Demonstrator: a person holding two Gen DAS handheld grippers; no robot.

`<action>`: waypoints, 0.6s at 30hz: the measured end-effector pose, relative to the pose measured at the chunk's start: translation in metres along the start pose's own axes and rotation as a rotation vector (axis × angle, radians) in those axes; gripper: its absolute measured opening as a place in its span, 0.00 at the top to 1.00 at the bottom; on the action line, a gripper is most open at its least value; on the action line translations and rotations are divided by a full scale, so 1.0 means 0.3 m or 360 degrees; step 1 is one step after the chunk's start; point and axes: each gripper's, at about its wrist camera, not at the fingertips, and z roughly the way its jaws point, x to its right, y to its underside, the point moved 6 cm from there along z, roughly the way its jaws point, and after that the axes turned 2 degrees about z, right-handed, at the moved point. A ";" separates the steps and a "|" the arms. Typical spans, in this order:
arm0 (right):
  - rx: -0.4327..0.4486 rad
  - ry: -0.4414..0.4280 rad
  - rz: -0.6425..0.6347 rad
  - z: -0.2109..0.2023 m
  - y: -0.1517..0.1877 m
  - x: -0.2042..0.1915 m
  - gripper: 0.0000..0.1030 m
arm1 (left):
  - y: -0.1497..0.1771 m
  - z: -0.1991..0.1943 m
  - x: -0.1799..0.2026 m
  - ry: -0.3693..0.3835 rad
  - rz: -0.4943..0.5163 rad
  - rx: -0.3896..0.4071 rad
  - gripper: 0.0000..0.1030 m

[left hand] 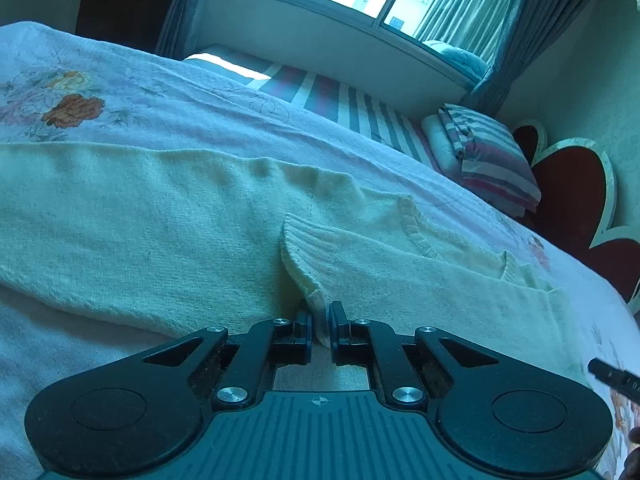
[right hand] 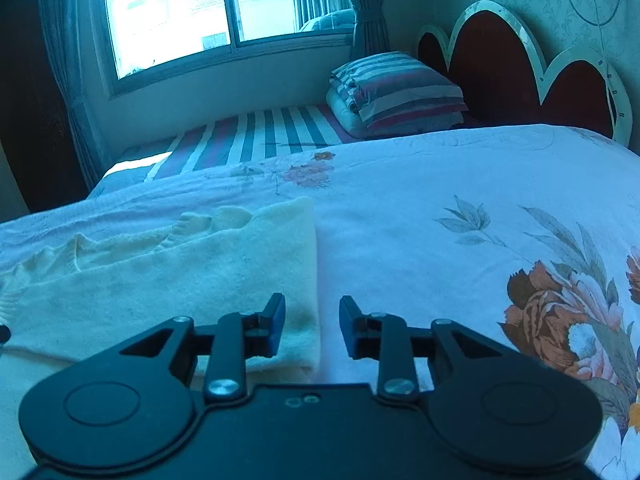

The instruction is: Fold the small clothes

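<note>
Where the cream knitted sweater is spread flat across the bed, its ribbed cuff is seen drawn up toward six o'clock of the left wrist view and pinched between the nearly closed jaws of the left gripper. No brand, label or readable writing can be made out on the garment or elsewhere. A fine, fuzzy knit is shown on the body, with coarser ribbing at the cuff and at the neckline toward three o'clock. In the right wrist view the sweater's straight folded edge is seen running from twelve to six o'clock, between the jaws of the right gripper, which are parted and pressed on nothing; the left pad hangs over the knit, the right over the bedspread. Beneath the sweater a pale floral bedspread of terry-like texture is laid, printed with orange and pink flowers. Beyond it, toward twelve o'clock, a striped sheet and a striped folded pillow are seen, with a scalloped dark red headboard at two o'clock and a bright window at eleven.
</note>
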 end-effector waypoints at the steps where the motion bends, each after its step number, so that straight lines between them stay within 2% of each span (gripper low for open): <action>1: -0.0023 -0.0002 -0.0008 0.005 0.008 -0.009 0.70 | -0.002 0.003 -0.010 0.0000 -0.0019 0.0002 0.92; 3: -0.0017 -0.0027 -0.0020 -0.012 0.014 -0.026 0.70 | -0.006 -0.012 -0.020 -0.0018 -0.0038 0.0002 0.92; 5: 0.0024 -0.0036 -0.0041 -0.046 0.011 -0.042 0.68 | -0.012 -0.050 -0.048 -0.0123 0.0013 0.0036 0.86; 7: 0.0015 -0.0047 -0.0038 -0.063 0.011 -0.051 0.67 | -0.010 -0.116 -0.102 -0.0162 -0.0022 0.0085 0.58; 8: 0.0012 -0.0053 -0.0036 -0.069 0.013 -0.053 0.67 | -0.005 -0.161 -0.142 -0.0184 -0.0044 0.0125 0.38; 11: 0.0033 -0.0057 -0.0020 -0.103 0.009 -0.060 0.67 | 0.021 -0.306 -0.319 -0.0308 -0.0113 0.0204 0.37; 14: 0.0046 -0.0065 -0.0013 -0.135 0.017 -0.083 0.67 | 0.058 -0.432 -0.553 -0.0404 -0.0322 0.0287 0.37; 17: 0.0036 -0.0069 -0.0032 -0.158 0.038 -0.129 0.67 | 0.067 -0.515 -0.765 -0.0394 -0.0589 0.0390 0.48; 18: 0.0032 -0.0068 -0.0047 -0.166 0.047 -0.151 0.67 | 0.065 -0.533 -0.834 -0.0379 -0.0690 0.0423 0.48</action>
